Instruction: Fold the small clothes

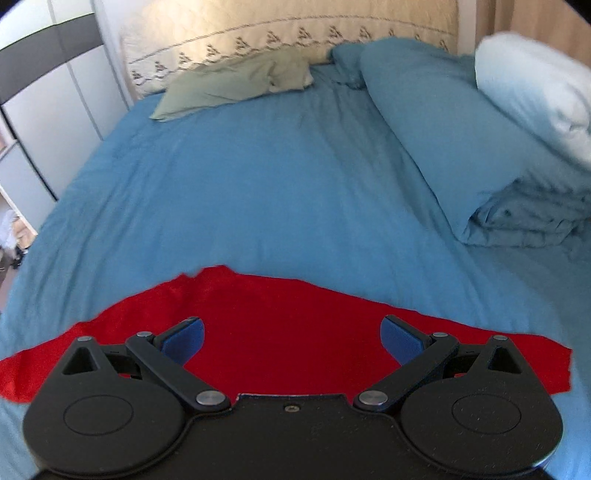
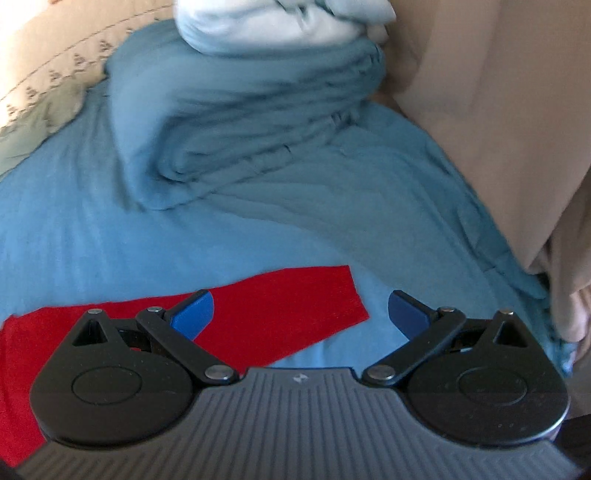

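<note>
We find no readable writing, only a small pale emblem (image 2: 297, 379) on the right claw's (image 2: 301, 314) ribbed grey body. Both claws gape wide and hold nothing. The left claw (image 1: 291, 338) hovers over the red garment (image 1: 273, 306), spread flat on the bed's blue sheet (image 1: 240, 184). Pillows (image 1: 236, 83) and a folded duvet (image 1: 443, 136) lie near the headboard (image 1: 295, 26).

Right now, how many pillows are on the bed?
2. A green pillow lies flat by the headboard, and a white pillow sits on the folded blue blanket. More may be hidden.
</note>
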`<state>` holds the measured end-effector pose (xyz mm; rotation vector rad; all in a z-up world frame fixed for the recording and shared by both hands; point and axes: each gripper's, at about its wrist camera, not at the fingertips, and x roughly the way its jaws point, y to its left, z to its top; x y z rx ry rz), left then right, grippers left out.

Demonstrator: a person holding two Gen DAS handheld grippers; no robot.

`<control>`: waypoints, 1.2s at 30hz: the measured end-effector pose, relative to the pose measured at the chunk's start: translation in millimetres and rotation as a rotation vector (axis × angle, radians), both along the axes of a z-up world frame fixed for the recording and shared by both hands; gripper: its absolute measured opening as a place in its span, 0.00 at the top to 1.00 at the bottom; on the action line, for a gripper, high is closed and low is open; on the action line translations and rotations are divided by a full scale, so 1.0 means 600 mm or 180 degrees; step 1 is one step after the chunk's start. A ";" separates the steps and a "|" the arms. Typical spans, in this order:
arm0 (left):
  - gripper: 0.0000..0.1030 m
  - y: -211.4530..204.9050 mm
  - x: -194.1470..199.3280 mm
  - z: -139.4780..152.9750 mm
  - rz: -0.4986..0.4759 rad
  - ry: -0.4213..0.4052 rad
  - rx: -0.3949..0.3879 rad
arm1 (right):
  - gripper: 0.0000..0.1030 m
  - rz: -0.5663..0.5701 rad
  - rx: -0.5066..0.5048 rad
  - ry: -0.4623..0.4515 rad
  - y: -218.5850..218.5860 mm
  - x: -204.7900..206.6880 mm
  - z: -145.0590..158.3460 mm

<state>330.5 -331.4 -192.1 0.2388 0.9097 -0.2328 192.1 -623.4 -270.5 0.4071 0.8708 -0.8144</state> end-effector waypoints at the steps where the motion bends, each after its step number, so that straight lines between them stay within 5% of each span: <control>1: 0.00 -0.014 0.010 -0.022 -0.0020 0.0013 -0.0005 | 0.00 -0.0050 0.0019 0.0009 -0.011 0.005 -0.028; 8: 0.00 -0.088 0.060 -0.185 -0.0104 0.0229 0.0033 | 0.00 -0.0452 0.0189 0.0029 -0.067 0.011 -0.195; 15: 0.00 -0.117 0.082 -0.290 -0.0198 0.0441 0.0163 | 0.06 -0.0693 0.0390 -0.0217 -0.096 -0.004 -0.275; 22: 0.00 -0.106 0.103 -0.334 -0.0113 0.0555 0.0235 | 0.38 -0.0745 0.0261 -0.0390 -0.091 -0.016 -0.279; 26: 0.00 -0.091 0.111 -0.350 -0.0068 0.0682 0.0110 | 0.76 -0.0799 0.0210 -0.0385 -0.092 -0.024 -0.276; 36: 0.00 -0.082 0.133 -0.359 -0.0212 0.0879 -0.0011 | 0.81 -0.0419 -0.0132 -0.0602 -0.035 -0.004 -0.182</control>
